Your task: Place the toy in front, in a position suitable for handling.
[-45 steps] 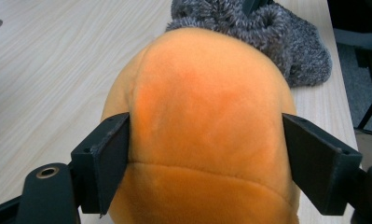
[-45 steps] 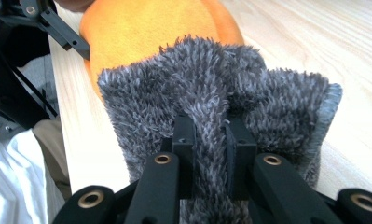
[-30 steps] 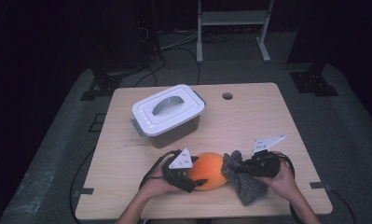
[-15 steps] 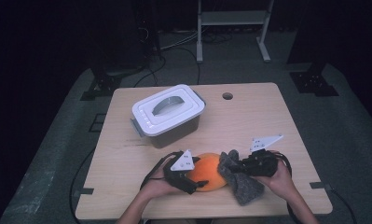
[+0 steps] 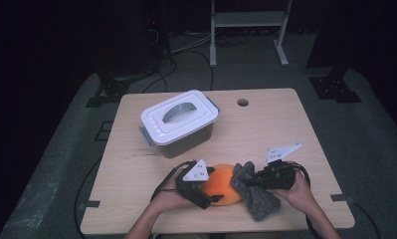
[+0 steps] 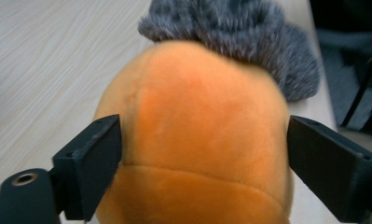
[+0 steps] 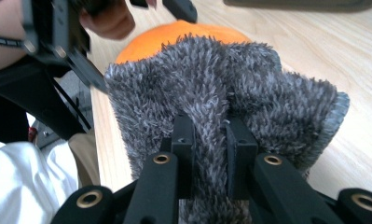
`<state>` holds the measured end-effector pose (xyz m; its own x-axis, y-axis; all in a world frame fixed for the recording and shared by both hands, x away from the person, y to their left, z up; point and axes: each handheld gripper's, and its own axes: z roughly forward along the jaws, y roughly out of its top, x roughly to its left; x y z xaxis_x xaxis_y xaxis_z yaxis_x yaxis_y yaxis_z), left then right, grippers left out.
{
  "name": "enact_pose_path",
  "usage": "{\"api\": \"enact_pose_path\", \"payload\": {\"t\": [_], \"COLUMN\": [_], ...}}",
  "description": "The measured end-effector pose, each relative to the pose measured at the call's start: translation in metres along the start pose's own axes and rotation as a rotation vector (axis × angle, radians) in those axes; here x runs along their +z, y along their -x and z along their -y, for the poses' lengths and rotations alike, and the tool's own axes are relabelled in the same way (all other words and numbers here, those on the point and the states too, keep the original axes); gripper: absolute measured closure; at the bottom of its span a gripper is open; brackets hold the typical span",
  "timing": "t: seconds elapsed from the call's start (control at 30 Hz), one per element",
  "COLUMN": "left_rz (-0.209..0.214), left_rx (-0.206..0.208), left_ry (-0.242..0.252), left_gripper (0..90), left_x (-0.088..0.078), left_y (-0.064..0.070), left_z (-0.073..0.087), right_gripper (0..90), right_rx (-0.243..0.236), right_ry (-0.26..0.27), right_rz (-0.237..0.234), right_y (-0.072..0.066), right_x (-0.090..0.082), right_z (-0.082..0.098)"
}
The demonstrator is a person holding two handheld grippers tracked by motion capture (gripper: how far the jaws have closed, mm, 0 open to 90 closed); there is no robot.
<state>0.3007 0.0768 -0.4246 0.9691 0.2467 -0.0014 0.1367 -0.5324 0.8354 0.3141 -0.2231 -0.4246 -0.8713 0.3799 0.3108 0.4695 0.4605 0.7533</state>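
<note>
Looks like a recording lab or studio: dark surroundings, grey carpeted floor [image 5: 61,164], black equipment stands [image 5: 335,84] with loose cables [image 5: 186,50], a white metal frame [image 5: 248,20] behind, one lit pale wooden table [image 5: 265,124] with a cable hole.

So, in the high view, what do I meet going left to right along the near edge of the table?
Left gripper → orange plush ball → grey fuzzy cloth → right gripper, then the hand holding it.
</note>
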Motion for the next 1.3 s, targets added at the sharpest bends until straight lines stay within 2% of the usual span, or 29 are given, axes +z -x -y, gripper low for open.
{"api": "enact_pose_path", "payload": {"t": [0.1, 0.17, 0.2, 0.27, 0.43, 0.5, 0.57, 0.63, 0.7, 0.77, 0.8, 0.87, 0.93, 1.0, 1.07, 1.1, 1.17, 1.2, 1.3], "left_rz": [-0.019, 0.004, 0.016, 0.005, -0.004, -0.016, -0.015, -0.019, -0.023, -0.001, 0.001, -0.007, -0.012, -0.011, -0.011, -0.013, -0.012, -0.012, -0.011], "left_rx": [-0.041, -0.079, -0.085, -0.060, -0.001, 0.027, 0.024, 0.005, -0.018, -0.031, -0.024, -0.009, 0.013, 0.038, 0.063, 0.080, 0.085, 0.083, 0.048], "left_ry": [-0.020, -0.035, -0.035, -0.051, -0.043, -0.053, -0.056, -0.053, -0.048, -0.045, -0.050, -0.050, -0.038, -0.031, -0.036, -0.045, -0.047, -0.049, -0.048], "left_gripper": [8.1, 8.7, 12.0, 13.4, 14.5, 14.5, 14.4, 12.1, 9.4, 11.5, 16.4, 18.7, 19.1, 19.6, 19.5, 19.4, 17.9, 16.3, 9.8], "left_x": [-0.006, -0.006, -0.005, -0.002, 0.003, 0.004, 0.003, 0.000, -0.002, -0.003, -0.002, 0.000, 0.001, 0.004, 0.007, 0.008, 0.007, 0.007, 0.006], "left_y": [-0.006, -0.010, -0.010, -0.007, 0.000, 0.004, 0.003, 0.001, -0.002, -0.004, -0.003, -0.001, 0.003, 0.007, 0.012, 0.014, 0.015, 0.014, 0.010], "left_z": [0.000, 0.005, 0.006, 0.007, 0.000, -0.001, 0.000, 0.000, -0.001, 0.001, 0.002, 0.001, -0.002, -0.005, -0.006, -0.006, -0.006, -0.005, -0.004], "right_gripper": [76.4, 76.3, 76.3, 76.4, 76.4, 76.2, 76.2, 76.3, 76.2, 76.2, 76.2, 76.2, 76.3, 76.3, 75.9, 75.5, 75.4, 75.6, 75.9], "right_rx": [0.005, 0.015, 0.013, 0.001, -0.043, -0.056, -0.059, -0.044, -0.028, -0.009, -0.004, -0.003, -0.020, -0.041, -0.067, -0.077, -0.098, -0.095, -0.058], "right_ry": [-0.019, -0.032, -0.050, -0.059, 0.036, 0.047, 0.032, 0.024, 0.007, -0.015, -0.026, -0.019, 0.011, 0.057, 0.076, 0.069, 0.021, 0.000, 0.003], "right_rz": [-0.002, -0.016, -0.014, -0.006, 0.023, 0.034, 0.032, 0.025, 0.039, 0.046, 0.058, 0.063, 0.075, 0.068, 0.069, 0.070, 0.092, 0.095, 0.056], "right_y": [0.000, 0.002, 0.002, 0.001, -0.010, -0.013, -0.012, -0.008, -0.003, 0.002, 0.003, 0.002, -0.003, -0.009, -0.017, -0.020, -0.022, -0.021, -0.015], "right_x": [-0.002, -0.004, -0.005, -0.008, -0.014, -0.011, -0.007, -0.007, -0.009, -0.011, -0.013, -0.019, -0.025, -0.030, -0.028, -0.025, -0.017, -0.013, -0.012], "right_z": [0.006, 0.008, 0.009, 0.008, -0.008, -0.013, -0.013, -0.008, -0.002, 0.004, 0.005, 0.005, -0.001, -0.010, -0.017, -0.020, -0.021, -0.020, -0.012]}}
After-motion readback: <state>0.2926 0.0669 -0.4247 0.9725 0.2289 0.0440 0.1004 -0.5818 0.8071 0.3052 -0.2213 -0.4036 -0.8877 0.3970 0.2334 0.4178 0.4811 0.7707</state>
